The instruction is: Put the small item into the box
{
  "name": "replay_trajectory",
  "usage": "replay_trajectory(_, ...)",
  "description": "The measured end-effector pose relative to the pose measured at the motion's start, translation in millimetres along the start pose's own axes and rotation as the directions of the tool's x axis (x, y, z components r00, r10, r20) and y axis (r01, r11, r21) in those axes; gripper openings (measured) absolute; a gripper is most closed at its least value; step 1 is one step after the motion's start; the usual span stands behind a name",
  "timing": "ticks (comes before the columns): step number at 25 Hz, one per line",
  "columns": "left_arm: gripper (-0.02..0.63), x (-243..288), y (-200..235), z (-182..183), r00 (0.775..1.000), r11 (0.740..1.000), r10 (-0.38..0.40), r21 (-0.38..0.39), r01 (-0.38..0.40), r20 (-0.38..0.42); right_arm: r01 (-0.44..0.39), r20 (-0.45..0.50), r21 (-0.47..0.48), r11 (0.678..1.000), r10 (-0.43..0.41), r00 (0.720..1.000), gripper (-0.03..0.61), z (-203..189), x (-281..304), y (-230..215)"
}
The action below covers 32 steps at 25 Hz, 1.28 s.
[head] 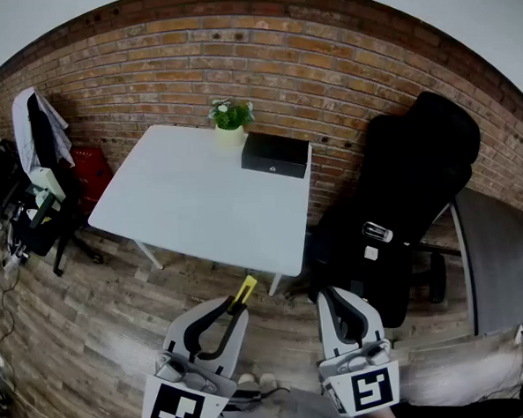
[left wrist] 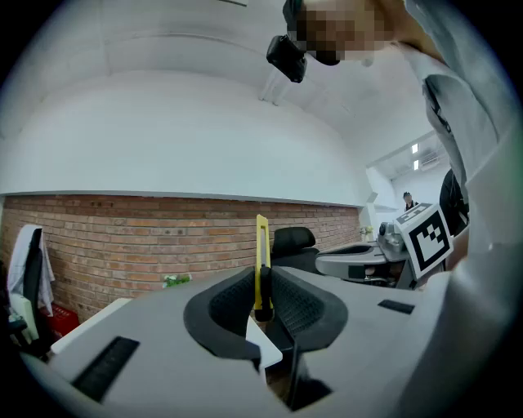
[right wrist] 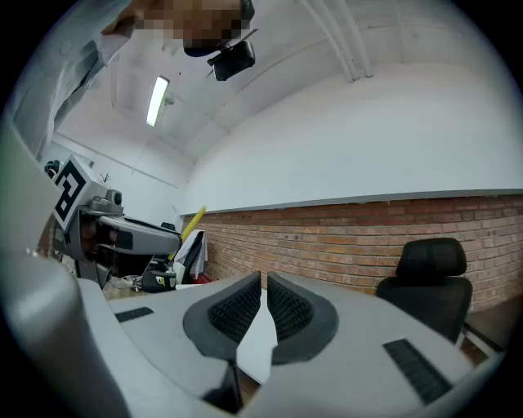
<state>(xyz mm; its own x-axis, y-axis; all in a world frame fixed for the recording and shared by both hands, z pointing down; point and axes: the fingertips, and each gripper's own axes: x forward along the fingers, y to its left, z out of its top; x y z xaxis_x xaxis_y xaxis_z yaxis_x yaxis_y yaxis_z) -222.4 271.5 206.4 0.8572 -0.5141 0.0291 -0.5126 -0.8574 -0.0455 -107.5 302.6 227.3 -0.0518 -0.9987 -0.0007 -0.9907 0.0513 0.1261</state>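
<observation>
Left gripper (head: 236, 308): clamped on yellow strip (head: 245, 289), short of table (head: 191, 208) near edge.
Right gripper (head: 330, 295): jaws pressed together, empty.
Box (head: 276, 154): far edge, beside plant (head: 230, 117).
Chair (head: 411, 194): close to table's right side.

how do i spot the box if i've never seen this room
Find the white table against the brick wall. At its far right corner, beside a small potted plant, sits the black box. It is the only dark, flat, rectangular thing on the tabletop.

Box (head: 276, 155) on table (head: 186, 208), beside plant (head: 231, 119)
</observation>
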Motion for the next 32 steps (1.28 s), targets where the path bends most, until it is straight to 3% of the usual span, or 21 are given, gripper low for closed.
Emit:
replay_trajectory(13, 0.075, 1, -10, -2, 1.0, 1.0, -0.006, 0.006, 0.006, -0.001, 0.005, 0.001, 0.009, 1.0, -0.005, 1.0, 0.055, -3, -8, -4)
replay_trajectory(32, 0.075, 20, -36, 3, 0.998, 0.999, 0.053, -0.001, -0.053, 0.024, -0.001, 0.027, 0.025, 1.0, 0.0, 1.0, 0.055, -16, -31, -39)
